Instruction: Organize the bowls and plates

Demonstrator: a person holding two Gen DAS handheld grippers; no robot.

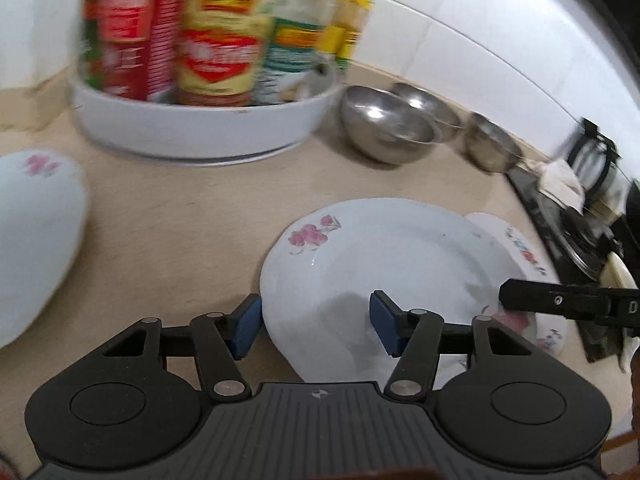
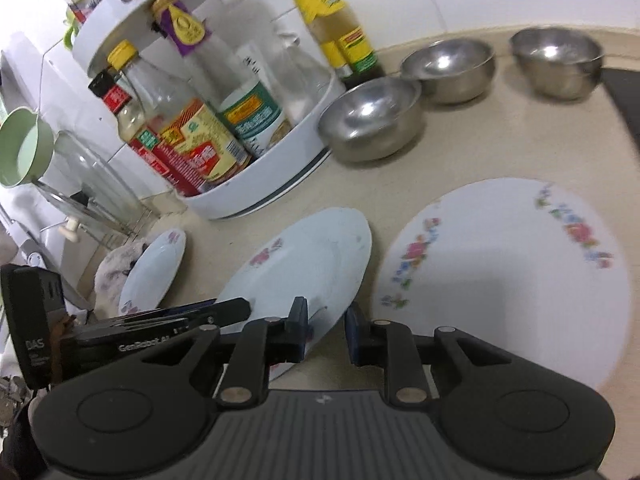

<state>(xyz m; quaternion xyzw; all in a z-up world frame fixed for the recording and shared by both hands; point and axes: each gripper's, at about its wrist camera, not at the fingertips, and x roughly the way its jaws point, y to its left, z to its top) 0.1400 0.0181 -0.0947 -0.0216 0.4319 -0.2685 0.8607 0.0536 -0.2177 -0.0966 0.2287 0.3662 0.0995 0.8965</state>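
Note:
A white oval plate with pink flowers (image 1: 384,264) lies on the beige counter, its near edge between the pads of my open left gripper (image 1: 316,326). It also shows in the right wrist view (image 2: 304,268), where my right gripper (image 2: 326,334) is open over its right edge. A round plate with a flower border (image 2: 504,276) lies to the right, partly under the oval plate in the left wrist view (image 1: 524,252). Another flowered plate (image 1: 36,236) lies at the left, and it also shows in the right wrist view (image 2: 154,270). Three steel bowls (image 2: 372,120) stand at the back.
A white turntable rack (image 2: 256,188) full of sauce bottles stands at the back by the tiled wall. A black stove (image 1: 576,236) with pots is at the right. A glass lid rack and a green cup (image 2: 24,148) are at the far left.

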